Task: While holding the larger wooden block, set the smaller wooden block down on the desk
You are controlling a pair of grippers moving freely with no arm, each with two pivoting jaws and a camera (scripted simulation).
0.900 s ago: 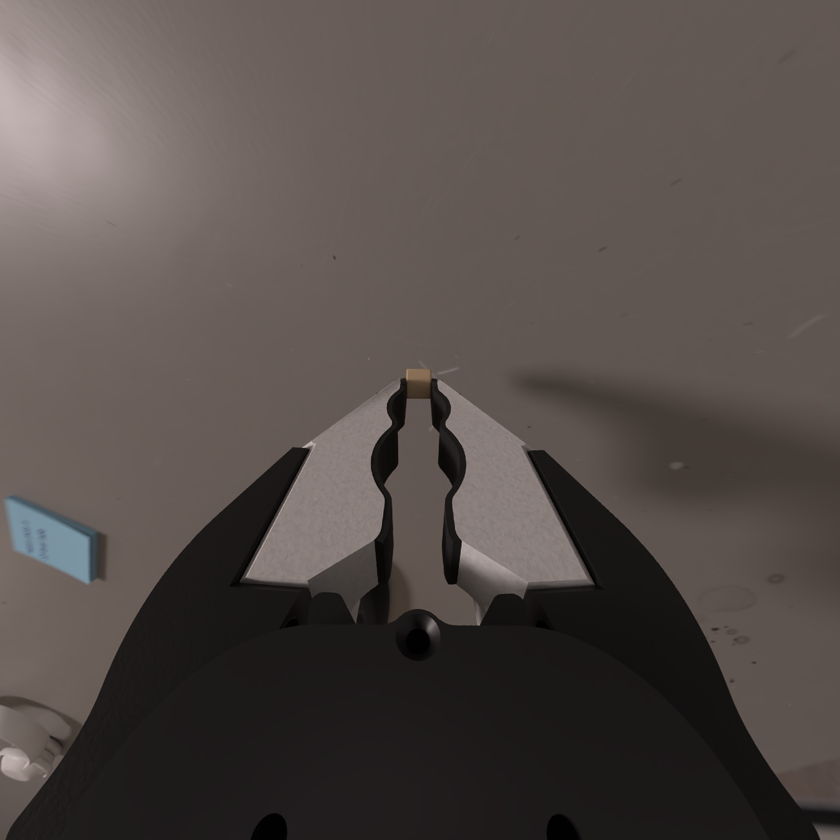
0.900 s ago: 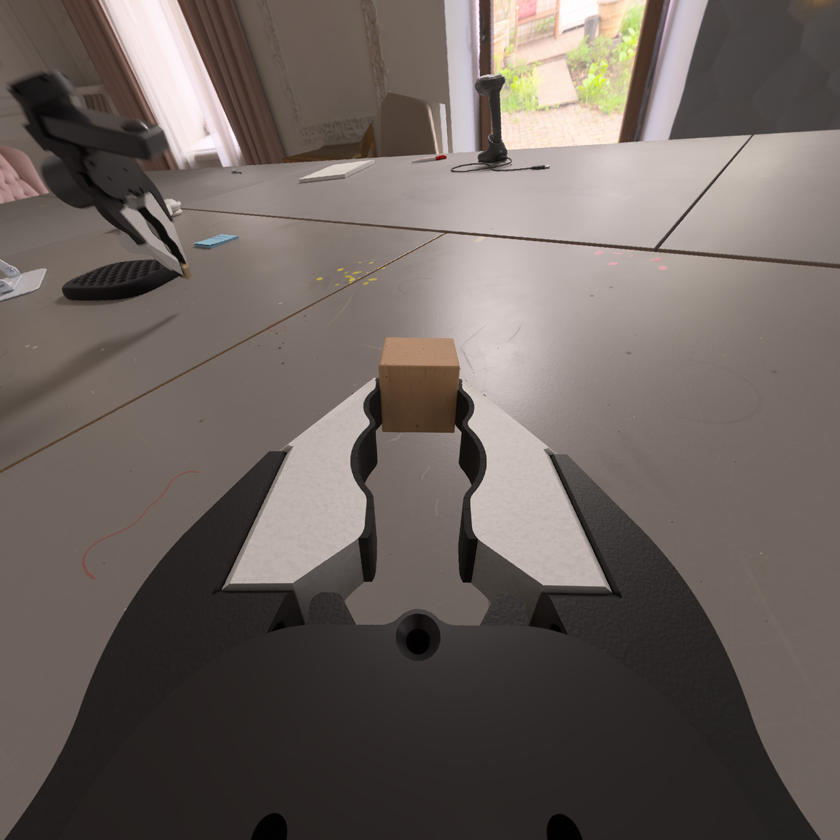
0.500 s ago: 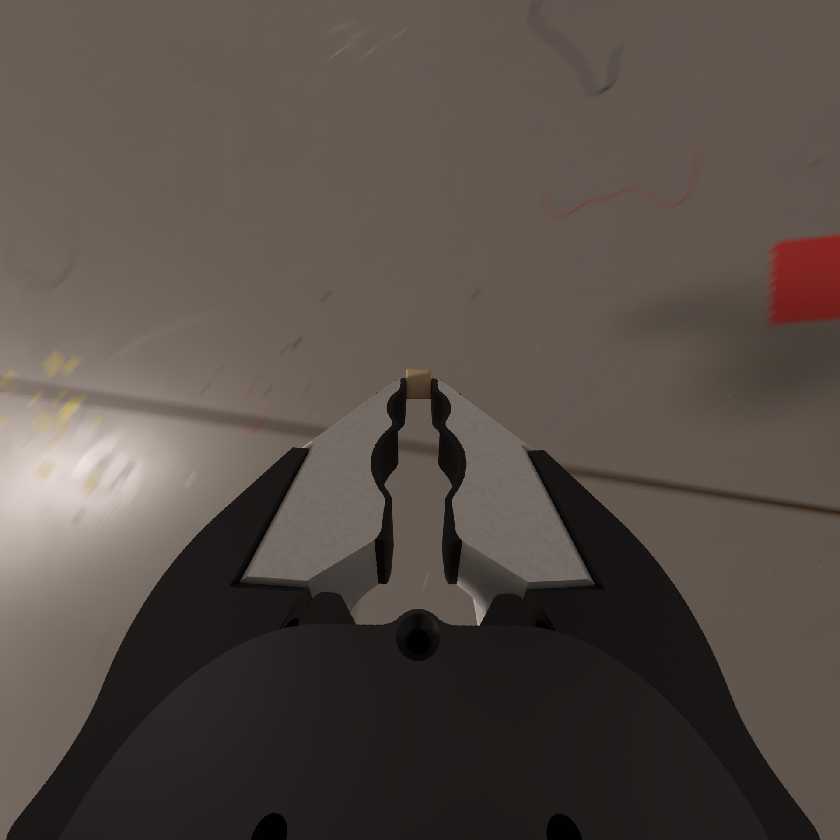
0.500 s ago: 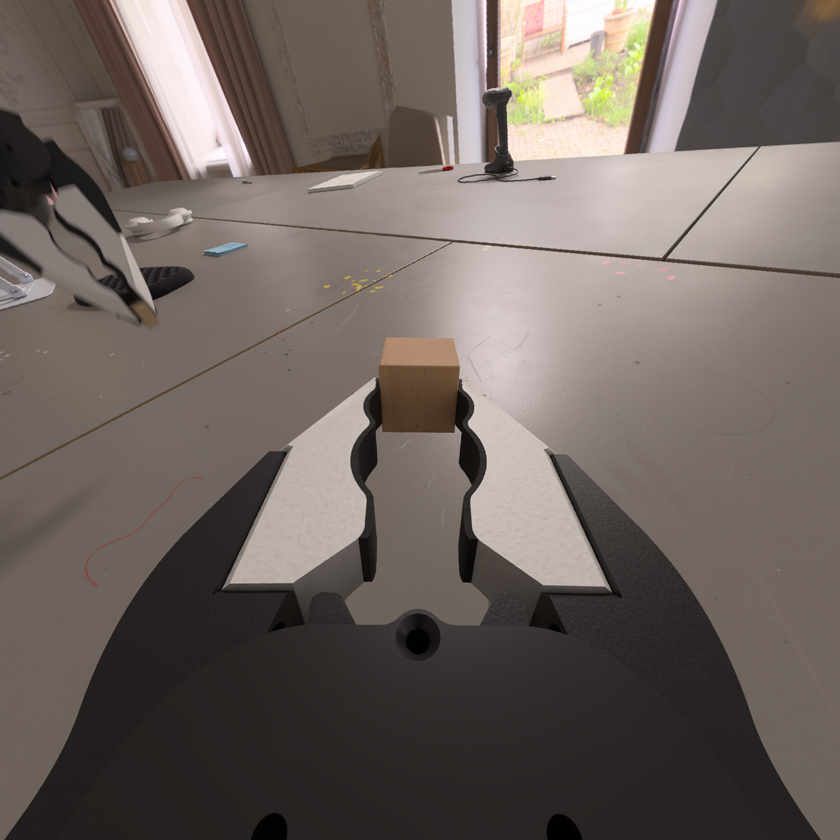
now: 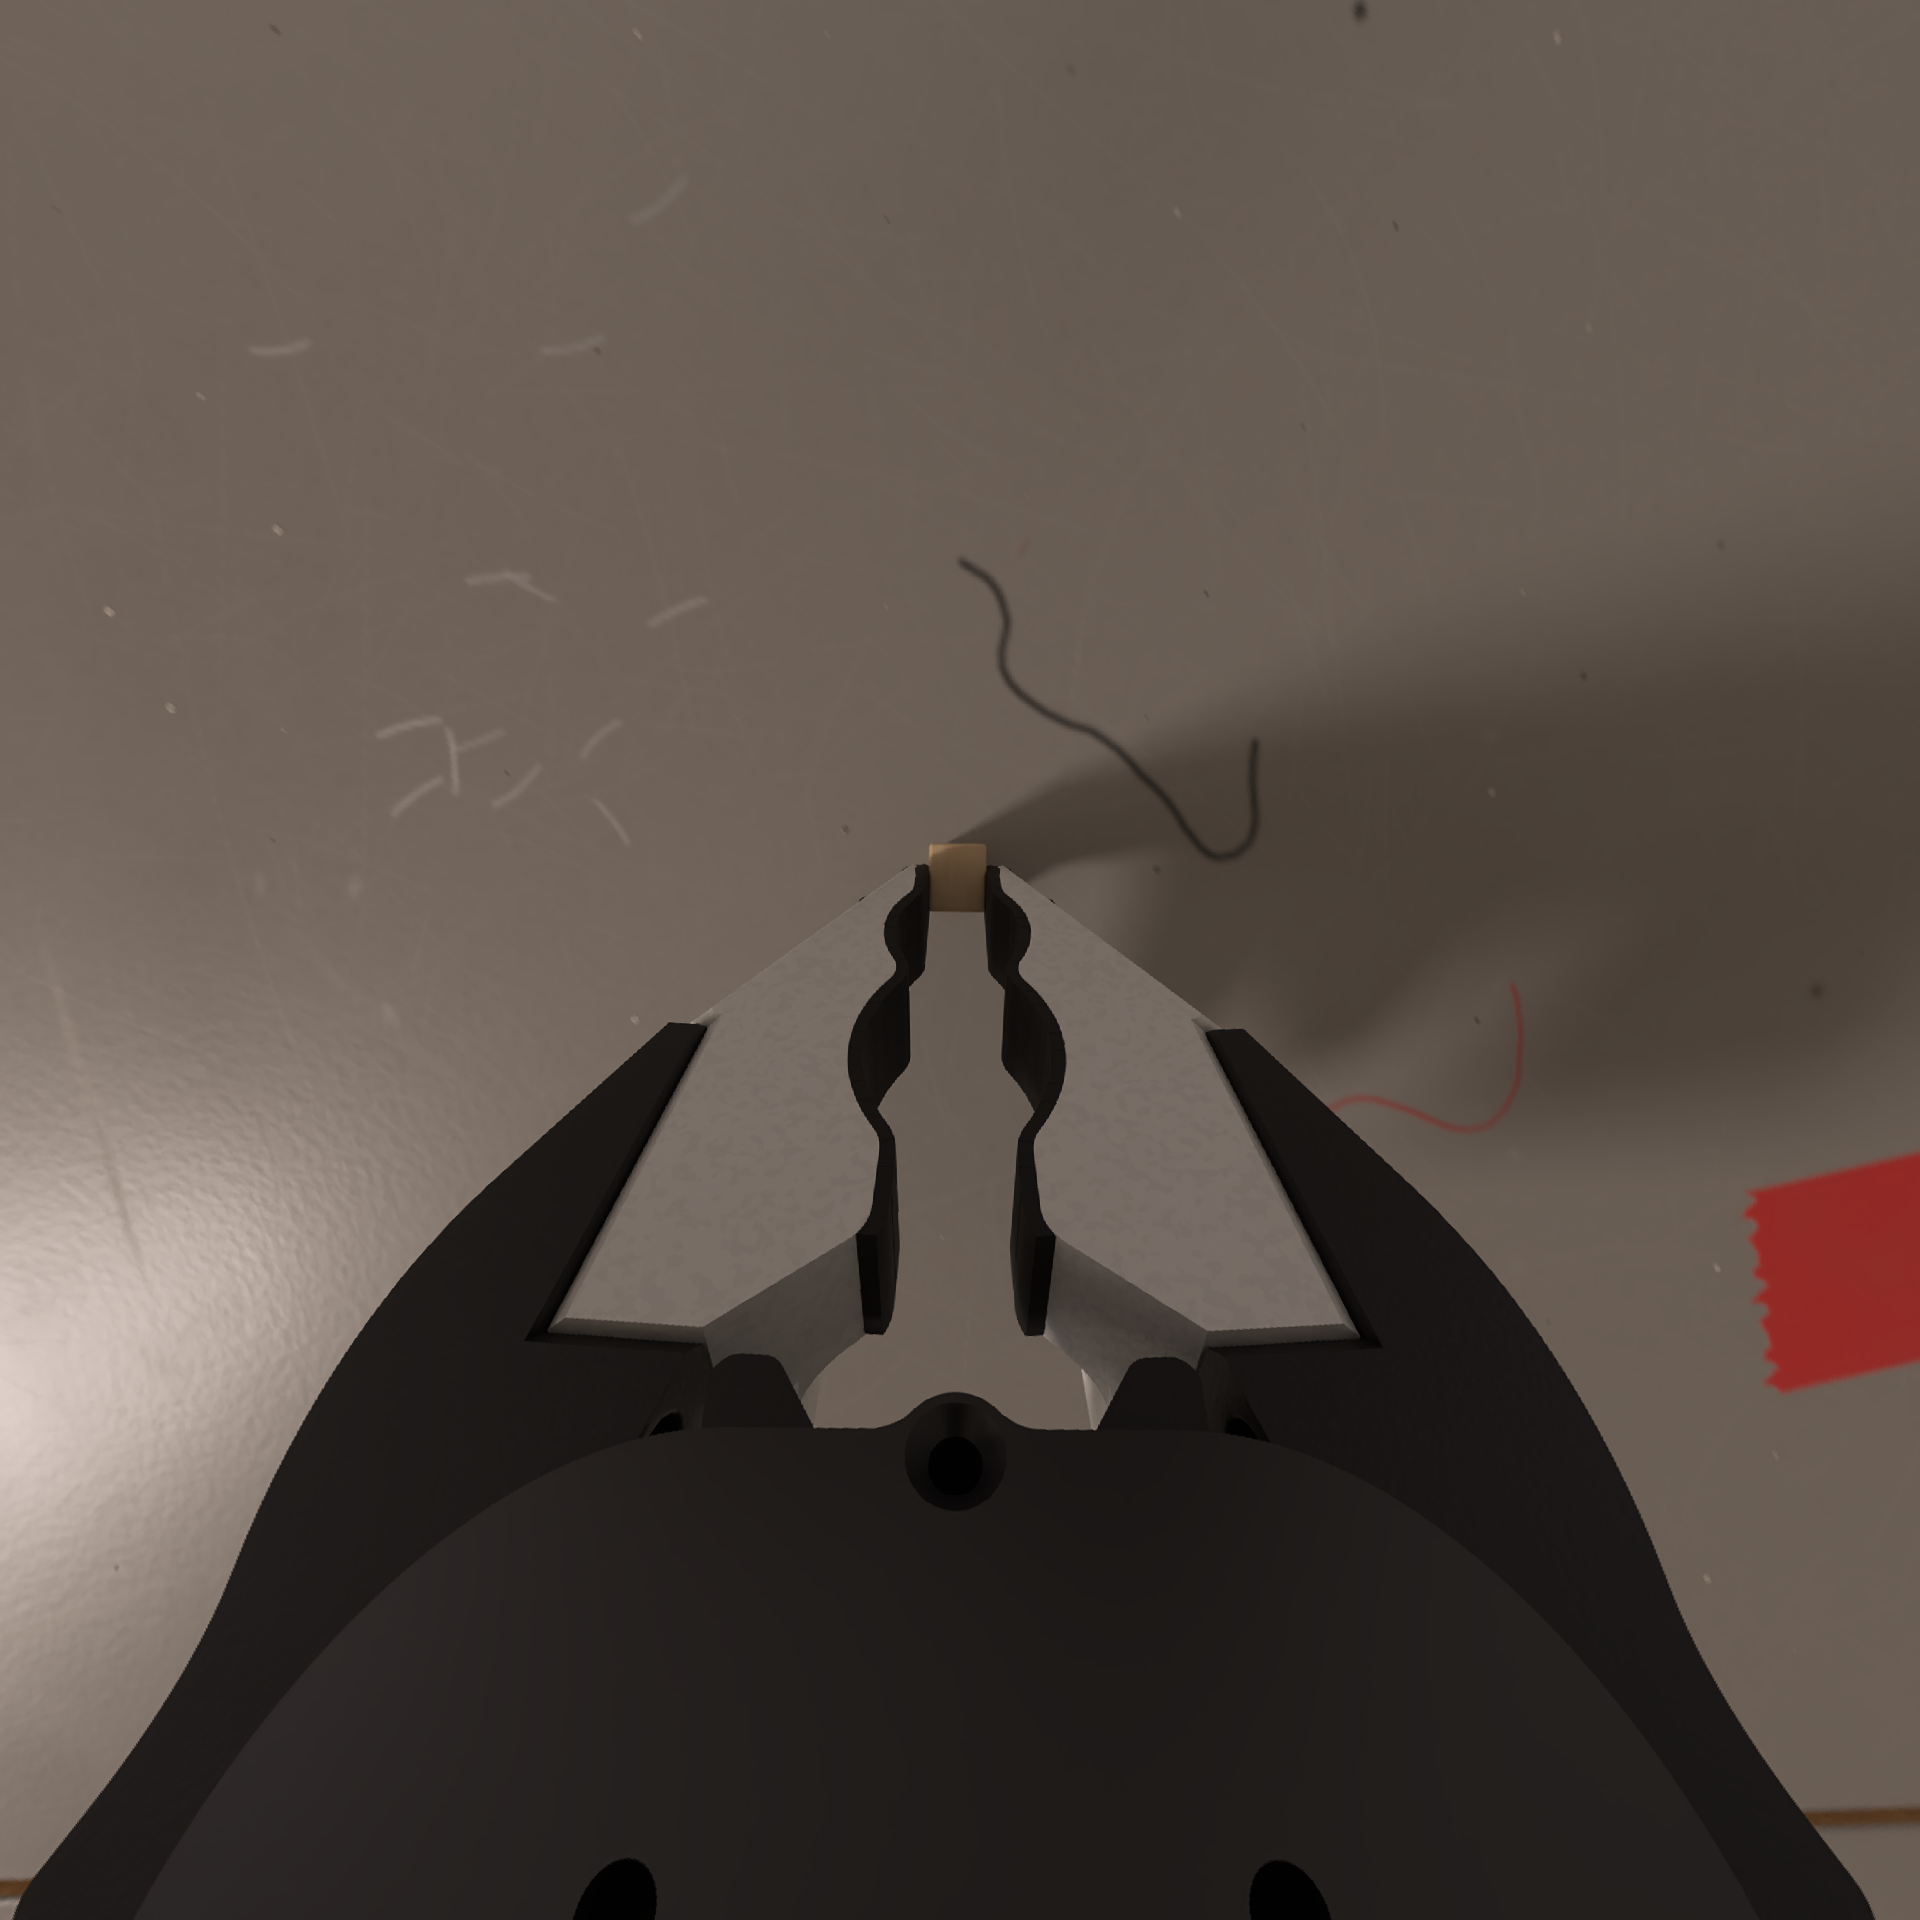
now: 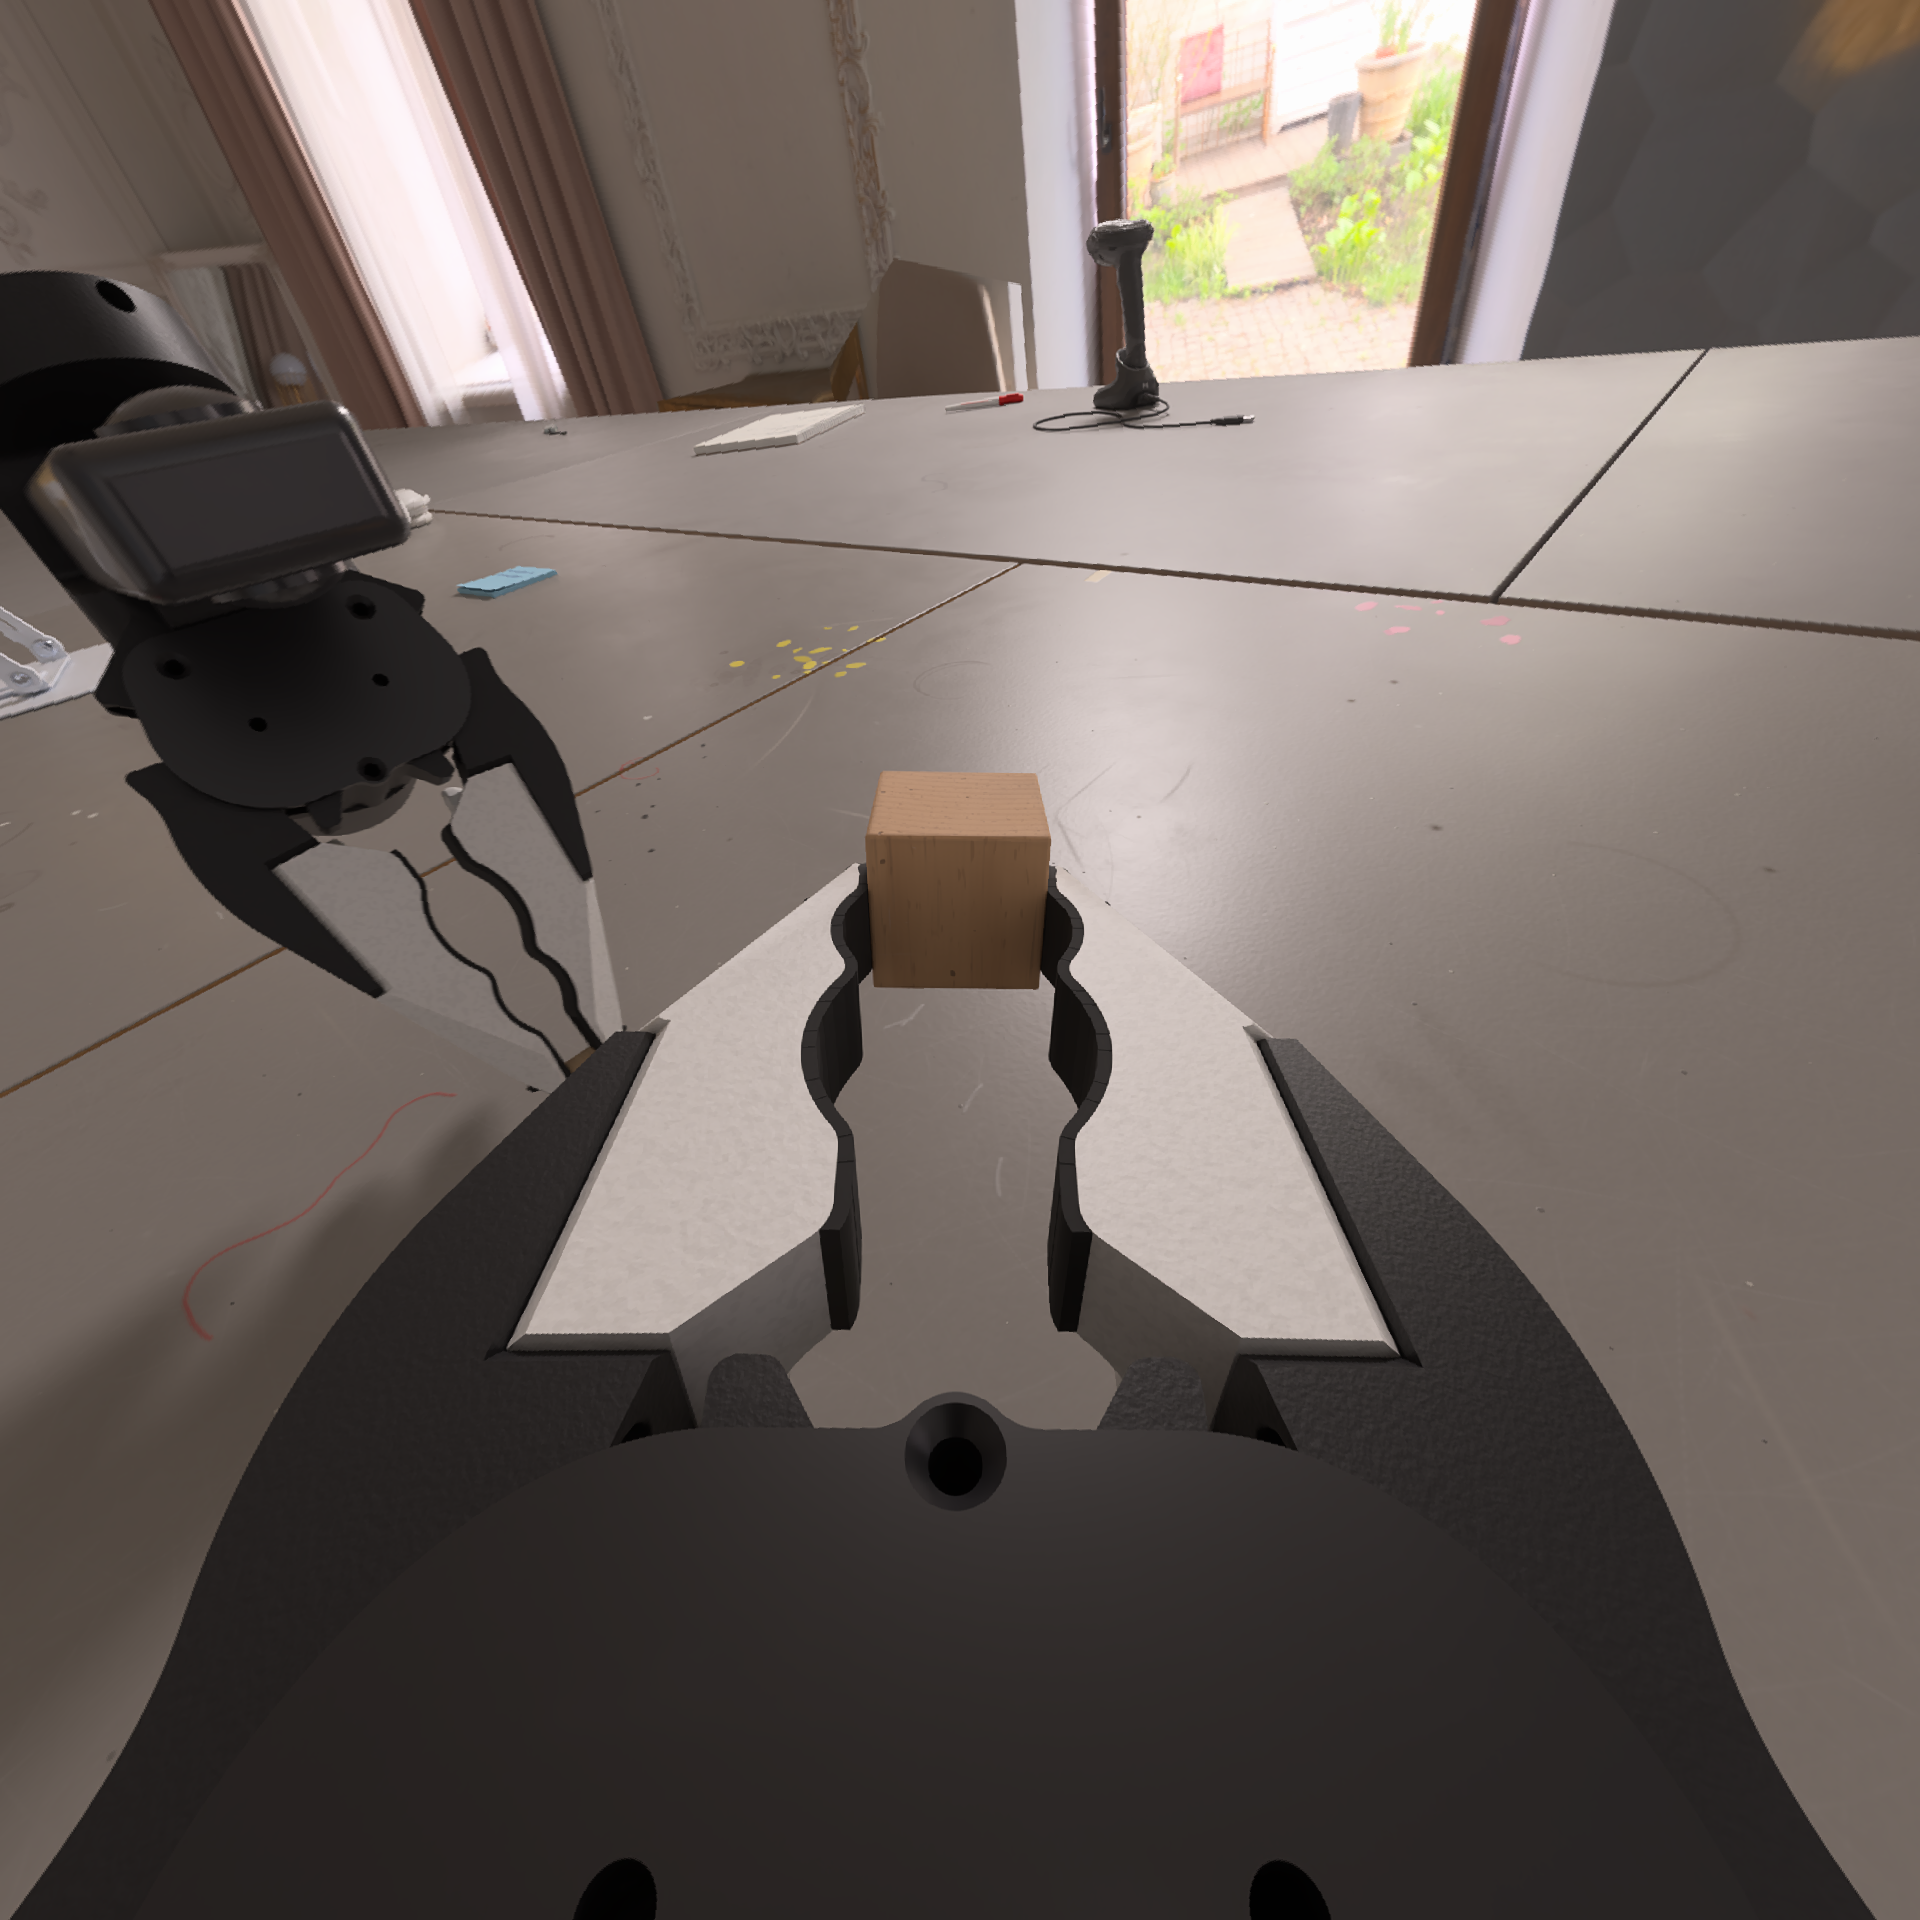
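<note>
While left gripper (image 5: 956, 881) pinches tiny pale cube (image 5: 956, 877), right gripper (image 6: 956, 904) clamps tan grained cube (image 6: 956, 881)

Black tool (image 6: 956, 883), white wavy-edged fingers (image 6: 727, 1122)

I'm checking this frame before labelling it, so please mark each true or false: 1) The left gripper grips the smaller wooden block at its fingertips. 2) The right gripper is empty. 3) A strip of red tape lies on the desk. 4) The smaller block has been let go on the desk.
1) True: the left gripper pinches the smaller wooden block at its very tips.
2) False: the right gripper is shut on the larger wooden block.
3) True: red tape lies on the desk, right of the left gripper.
4) False: it sits clamped between the left fingers.
</note>
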